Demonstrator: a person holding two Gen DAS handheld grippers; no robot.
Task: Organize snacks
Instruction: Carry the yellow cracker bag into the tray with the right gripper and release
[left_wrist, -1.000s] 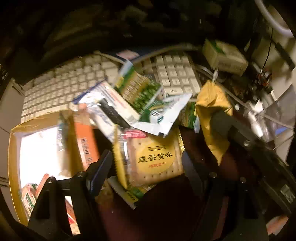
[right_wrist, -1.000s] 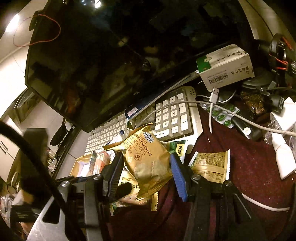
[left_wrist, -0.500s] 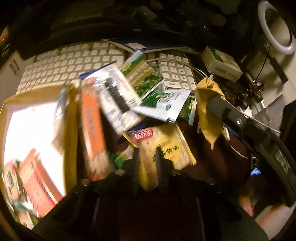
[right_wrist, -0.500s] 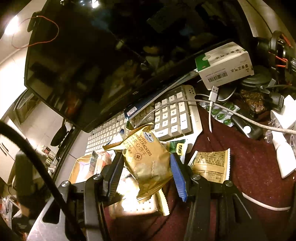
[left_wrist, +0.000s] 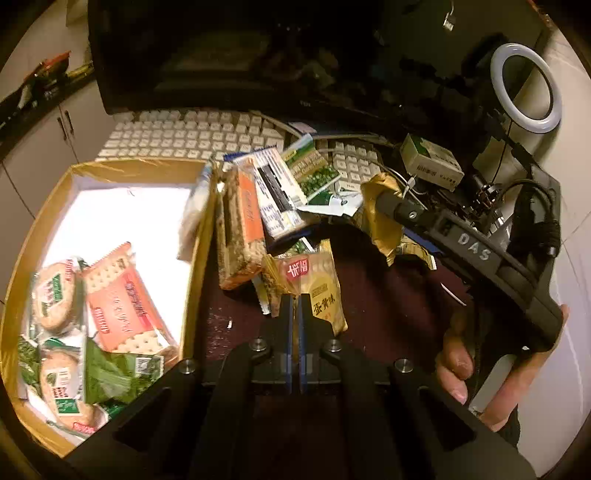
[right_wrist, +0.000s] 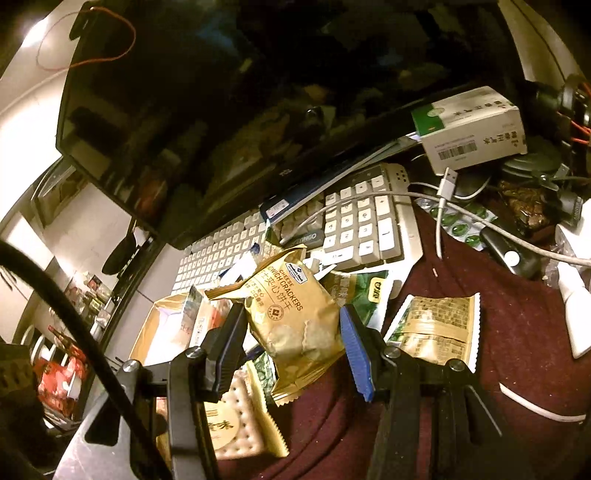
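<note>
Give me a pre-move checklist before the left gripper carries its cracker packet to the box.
1. Left gripper shut on the yellow cracker packet: ok, pinched at its edge.
2. Packet clear of the pile: cannot tell; it overlaps other wrappers.
3. Free space in the gold box: ok, the far half of its white floor is bare.
4. Right gripper shut on the cheese cracker bag: ok.
5. Orange packet leaning beside the box wall may block the way: not ok.
</note>
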